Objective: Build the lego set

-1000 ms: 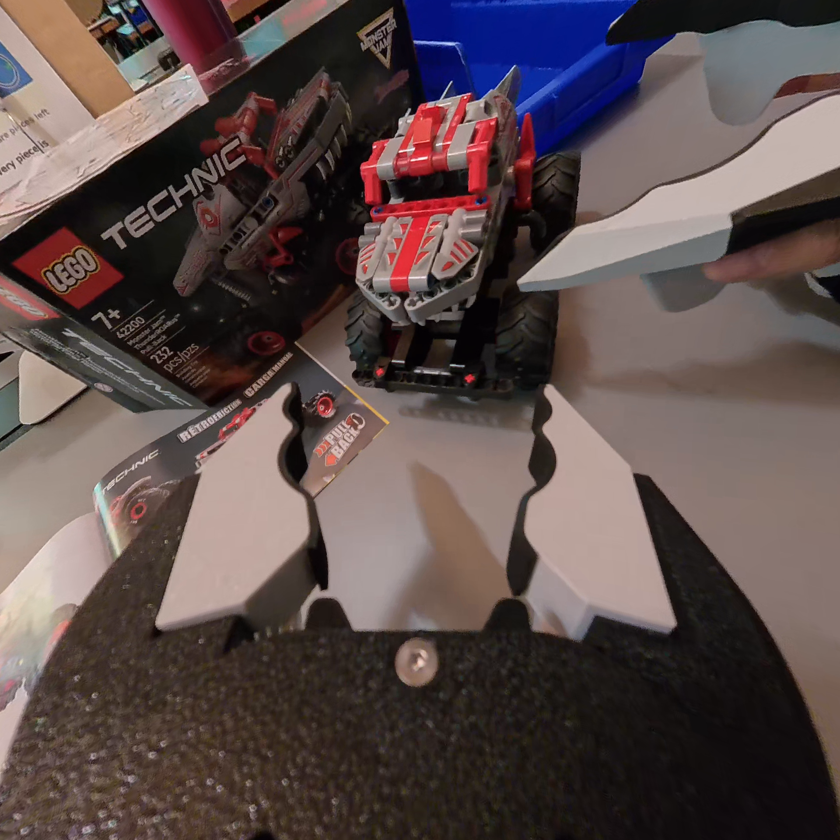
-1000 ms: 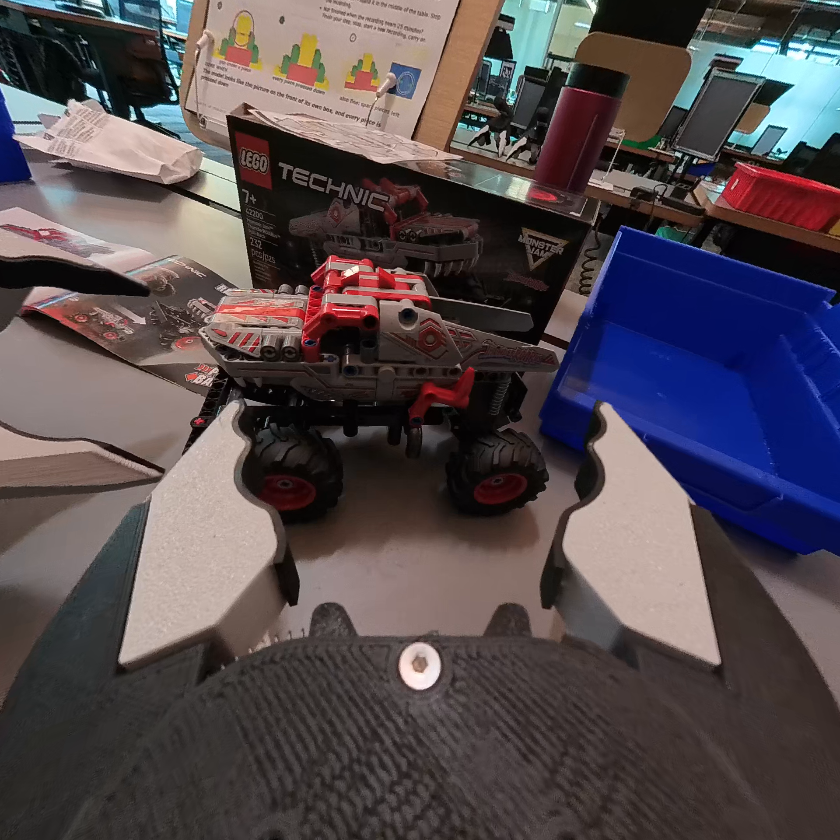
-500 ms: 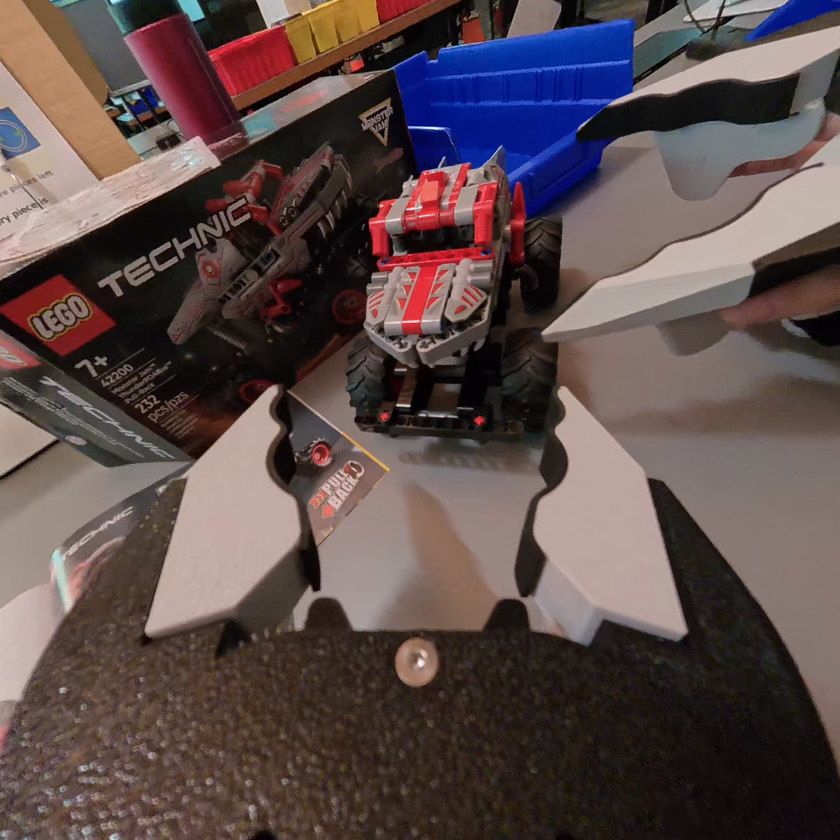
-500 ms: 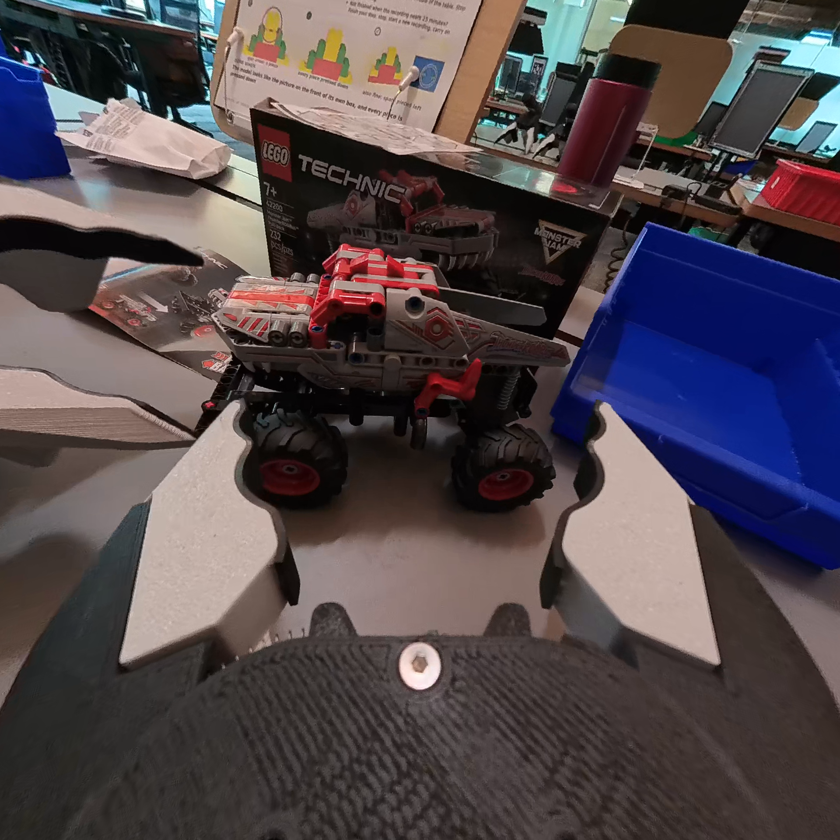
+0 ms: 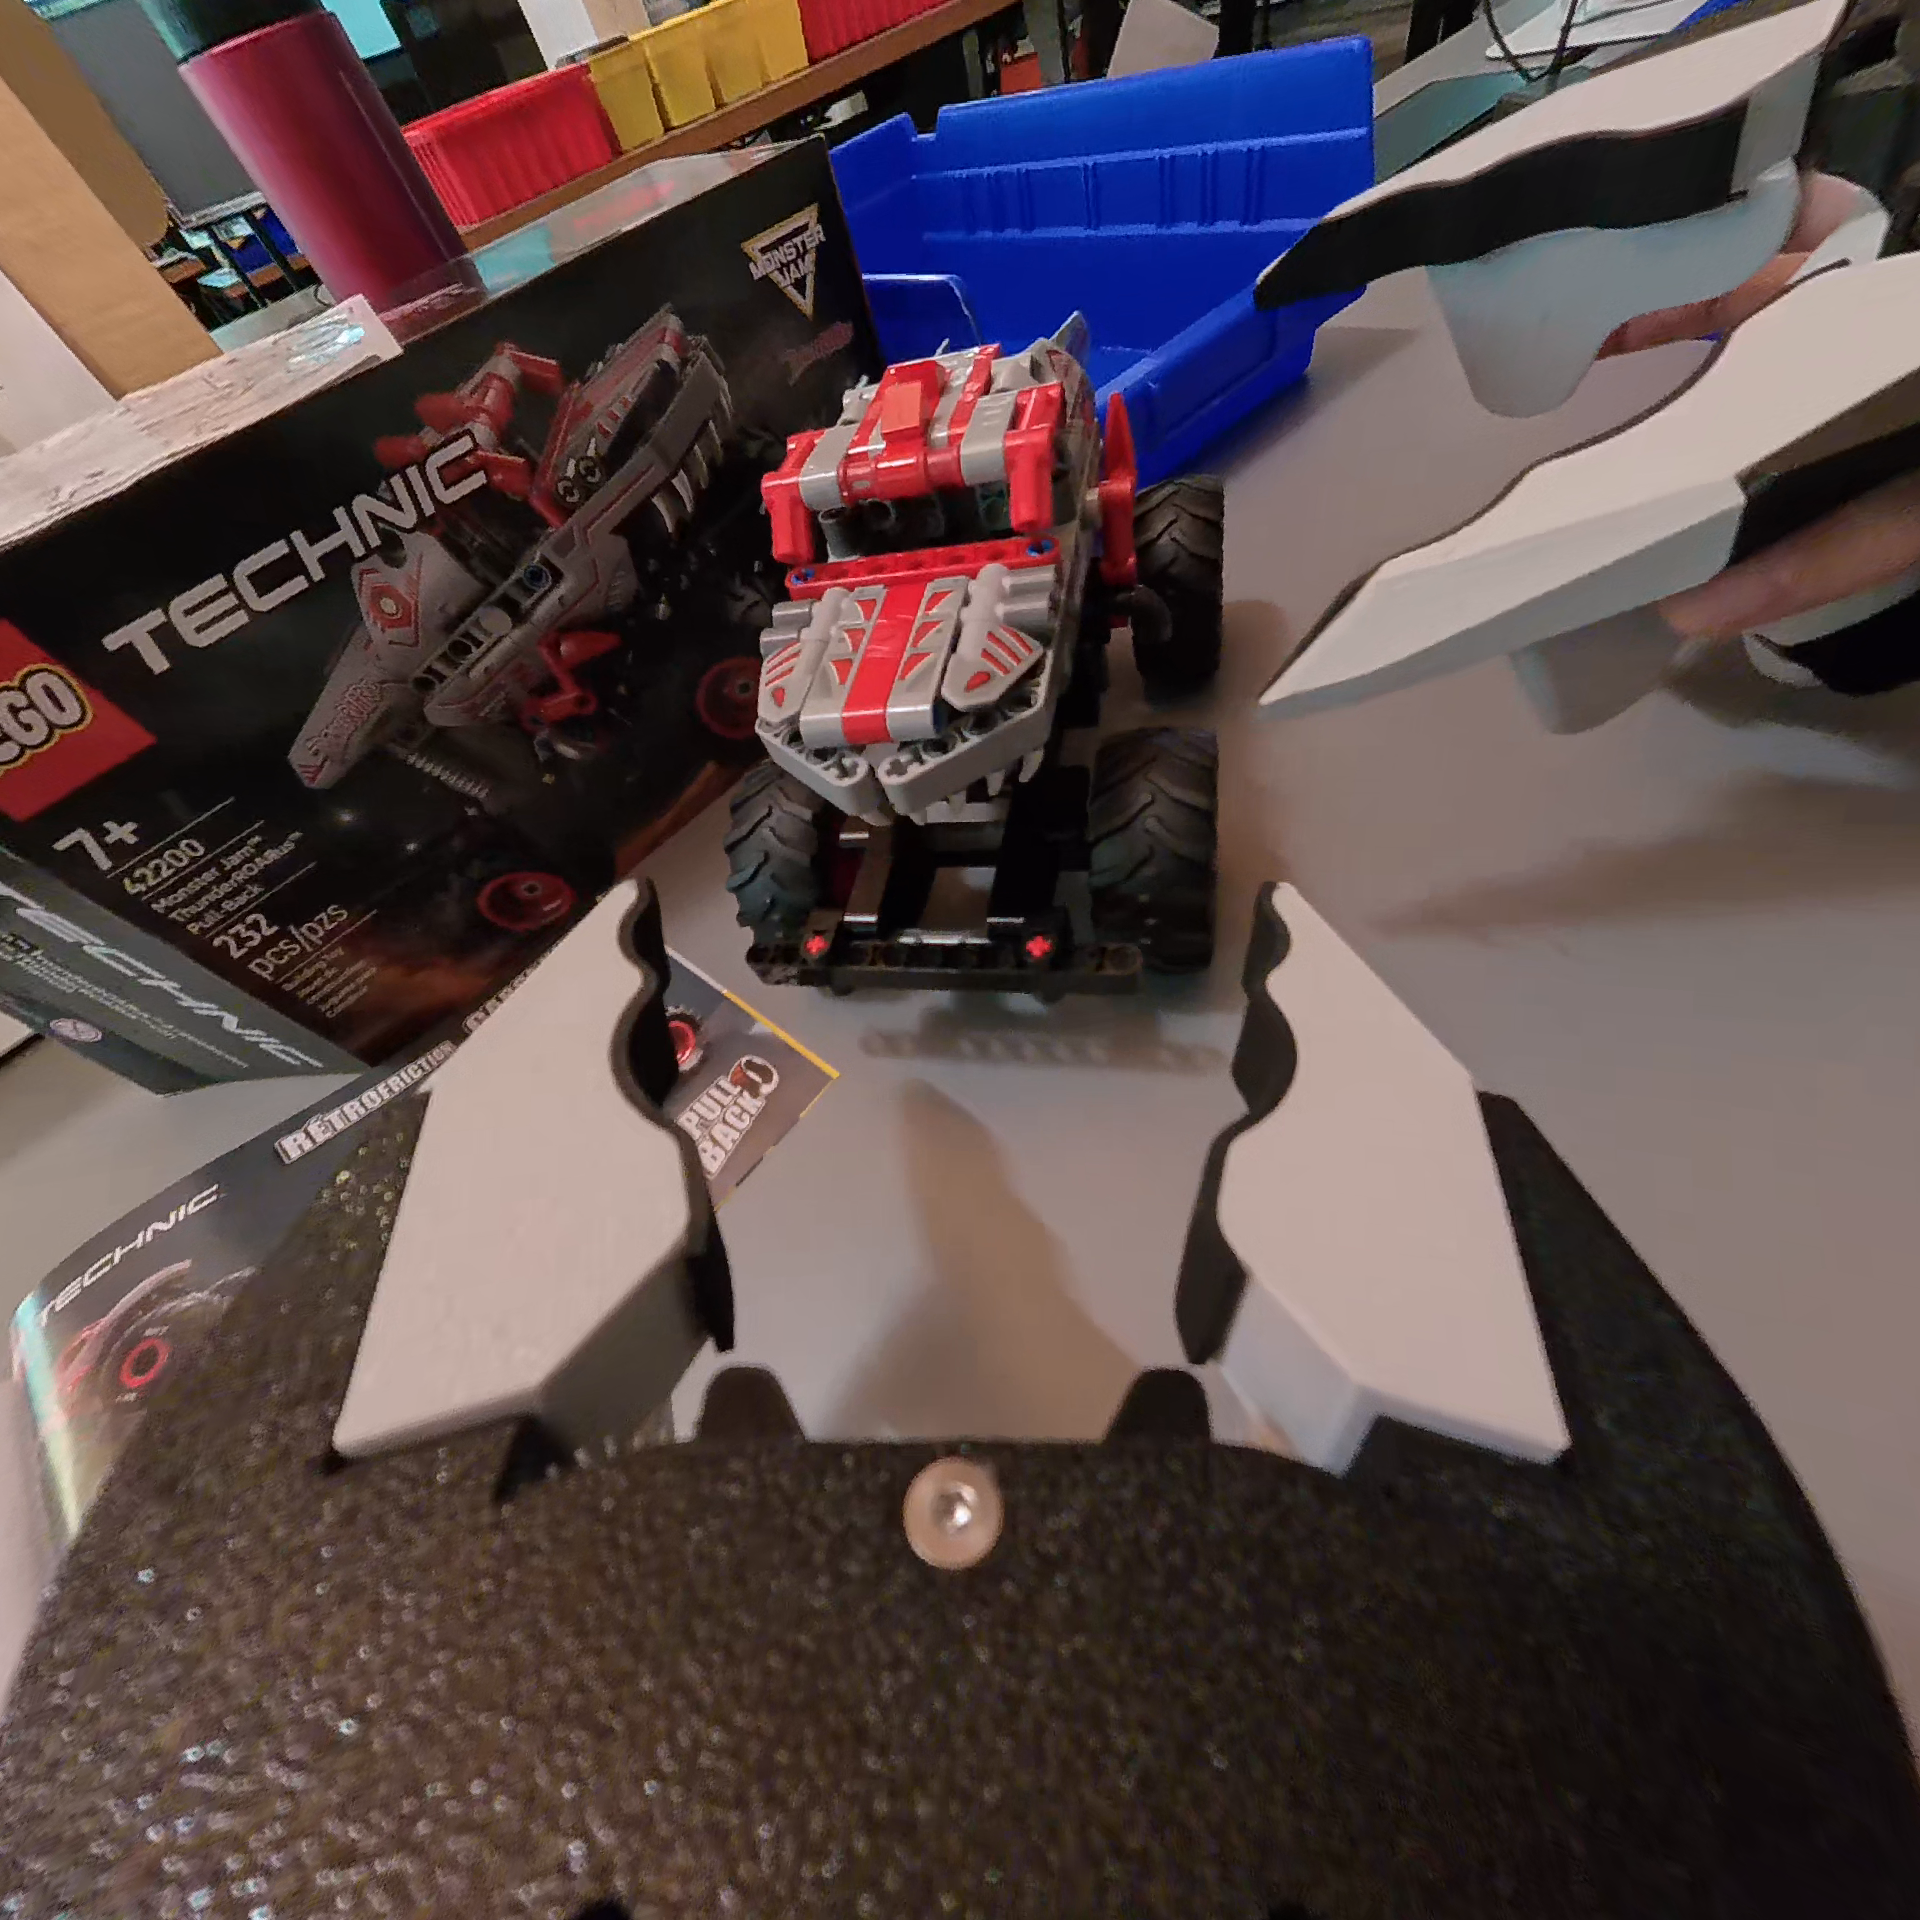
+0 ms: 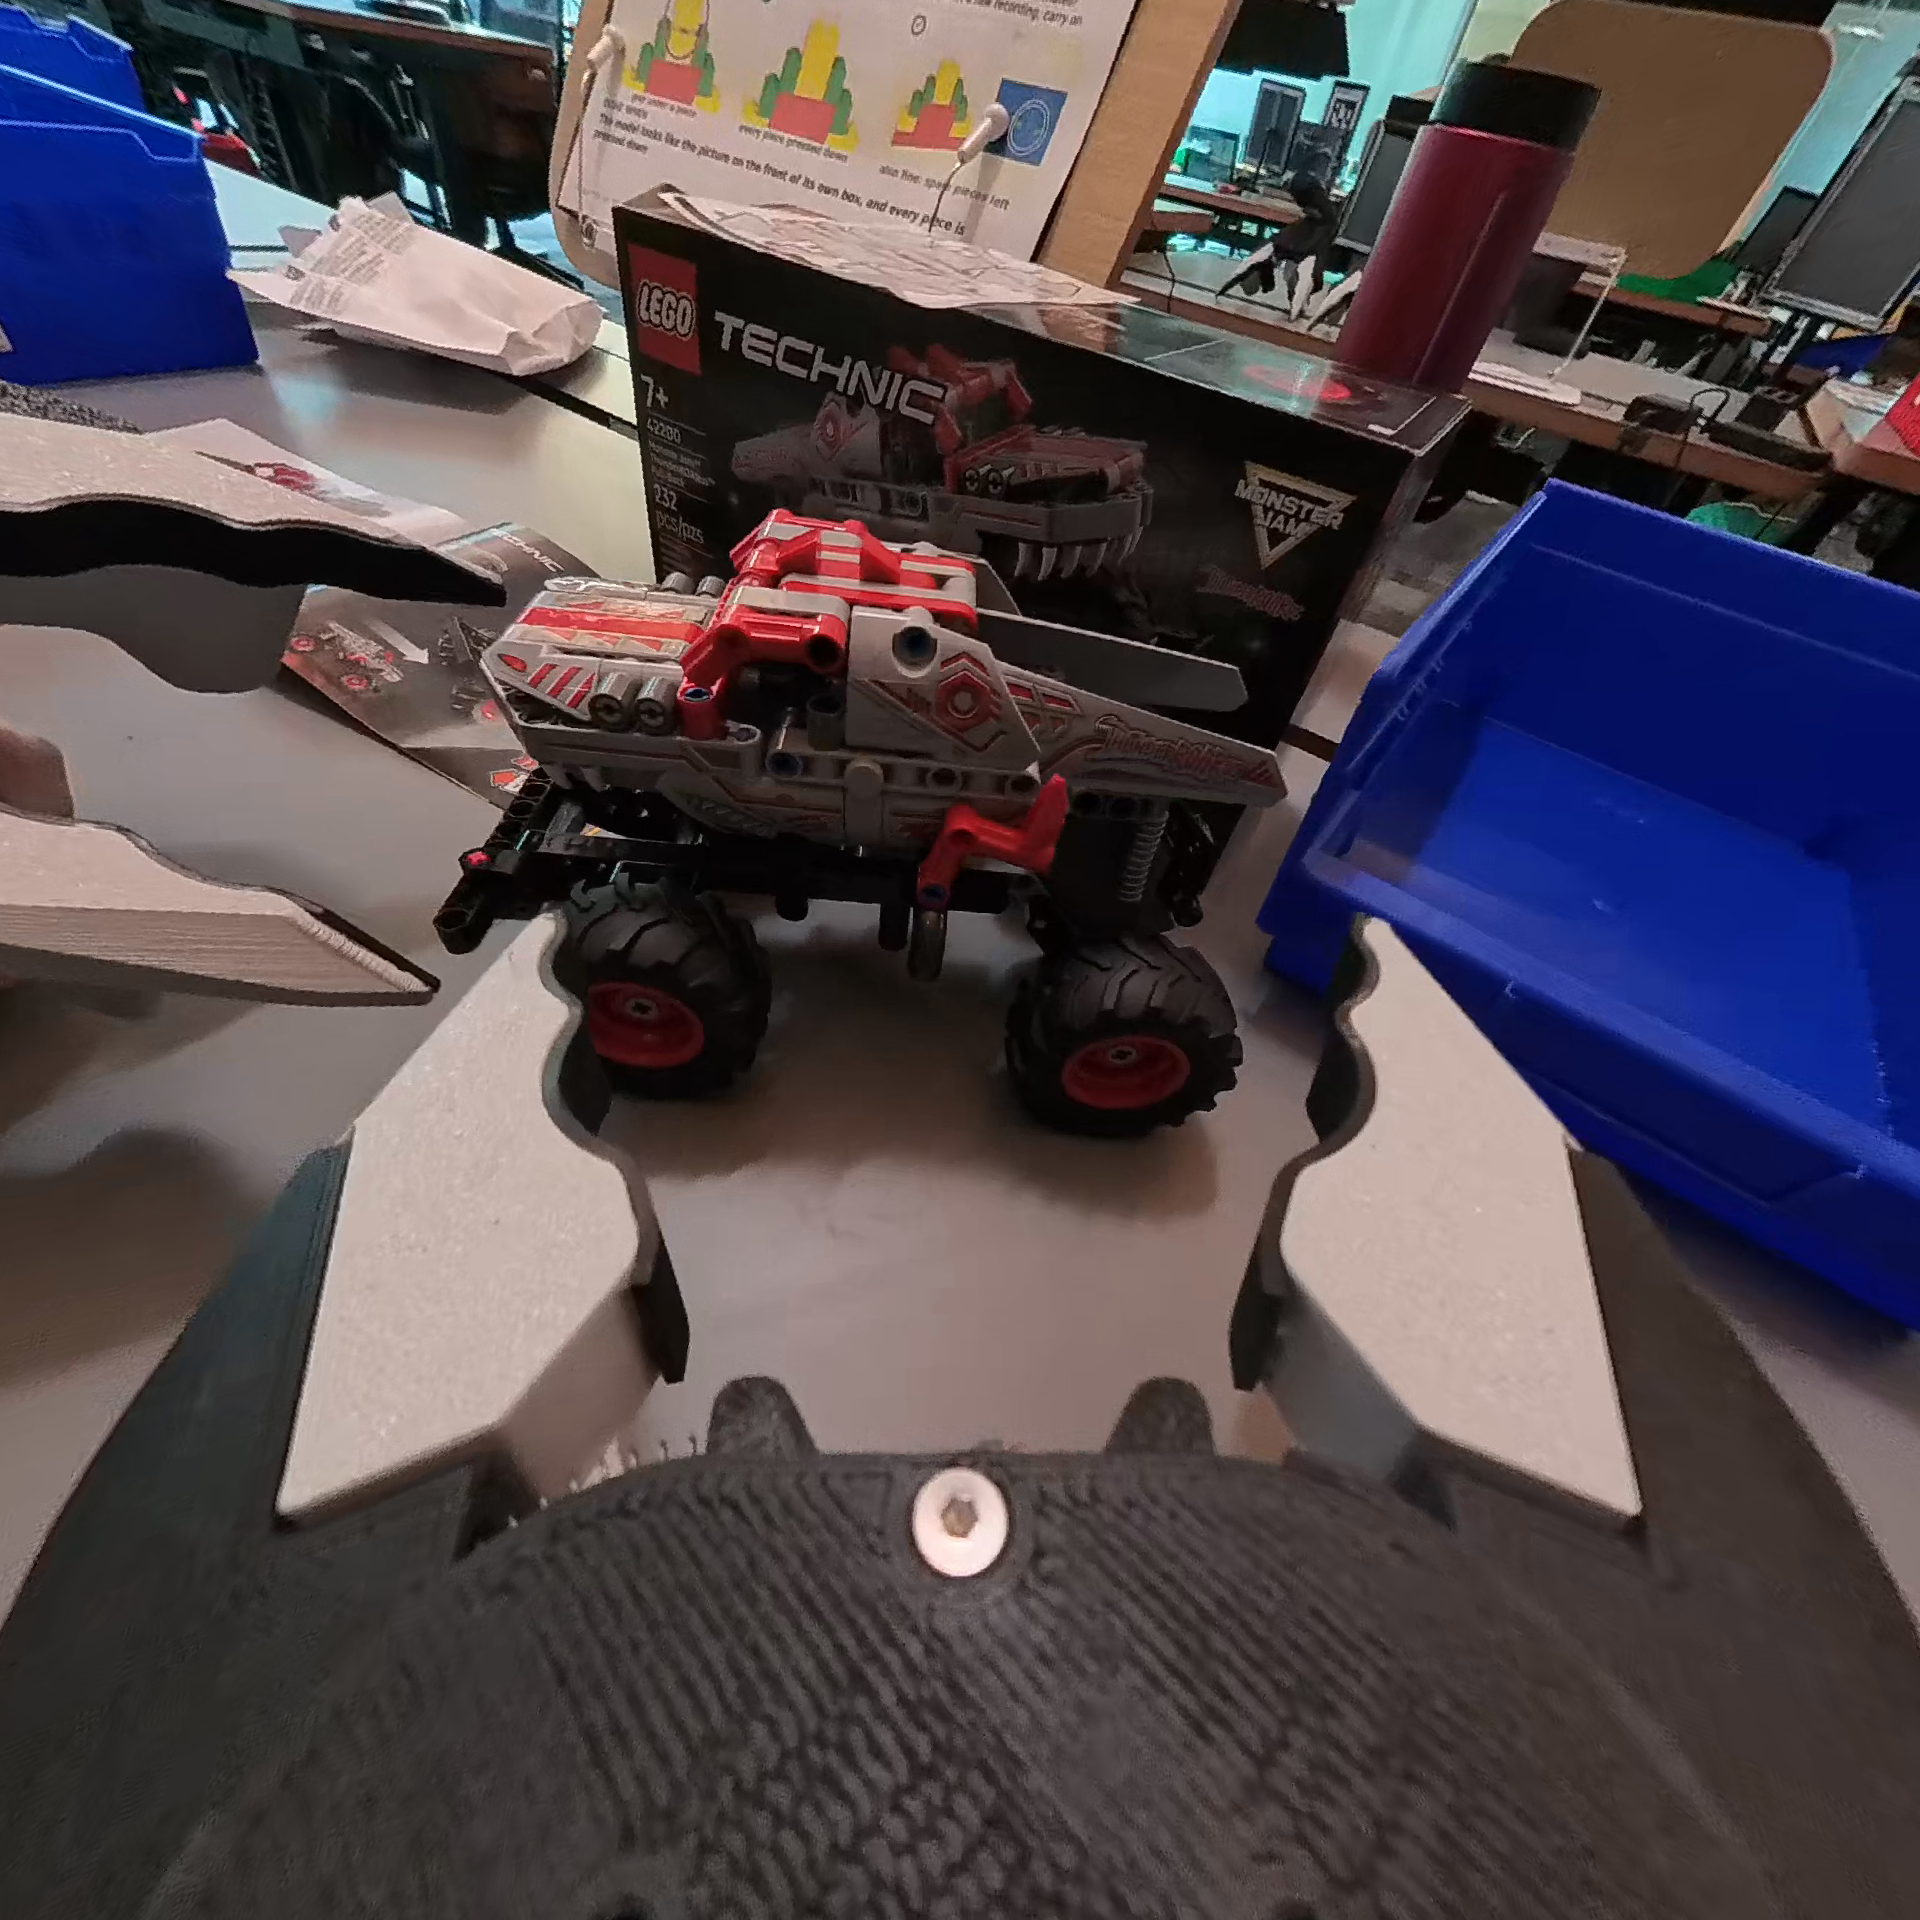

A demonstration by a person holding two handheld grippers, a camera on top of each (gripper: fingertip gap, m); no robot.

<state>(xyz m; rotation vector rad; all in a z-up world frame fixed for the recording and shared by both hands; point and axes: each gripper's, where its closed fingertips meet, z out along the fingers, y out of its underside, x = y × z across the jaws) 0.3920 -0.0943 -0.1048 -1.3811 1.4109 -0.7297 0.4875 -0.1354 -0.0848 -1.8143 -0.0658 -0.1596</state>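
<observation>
Item 1. Lego monster truck point(image 6: 862, 790): assembled, grey and red body, black tyres with red hubs, standing on all four wheels on the grey table point(image 6: 894, 1247). In the right wrist view it shows side-on, nose to the left; in the left wrist view it shows point(image 5: 956, 707) nose-on.

Item 2. Set box point(image 6: 1039, 457): black, printed with a picture of the truck, upright just behind the truck. A sheet of clear wrapping lies on its top.

Item 3. Instruction booklet point(image 5: 727, 1101): flat on the table beside the box, partly under the left claw's view.

Item 4. Blue bin point(image 6: 1621, 914): open-fronted, near the truck's tail; its floor looks bare, though the back corner is hidden.

Item 5. Maroon tumbler point(image 6: 1455, 239): upright behind the box.

Item 6. Crumpled white paper bag point(image 6: 436, 291): on the table well to the left of the box.

Item 7. Left claw point(image 5: 951, 935): fingers spread wide, holding nothing, facing the truck's front bumper and close to it; contact cannot be confirmed.

Item 8. Right claw point(image 6: 961, 956): fingers spread wide, holding nothing, facing the truck's side, fingertips level with the near wheels, one to either side of them. It also shows at the right of the left wrist view point(image 5: 1278, 488), apart from the truck.
</observation>
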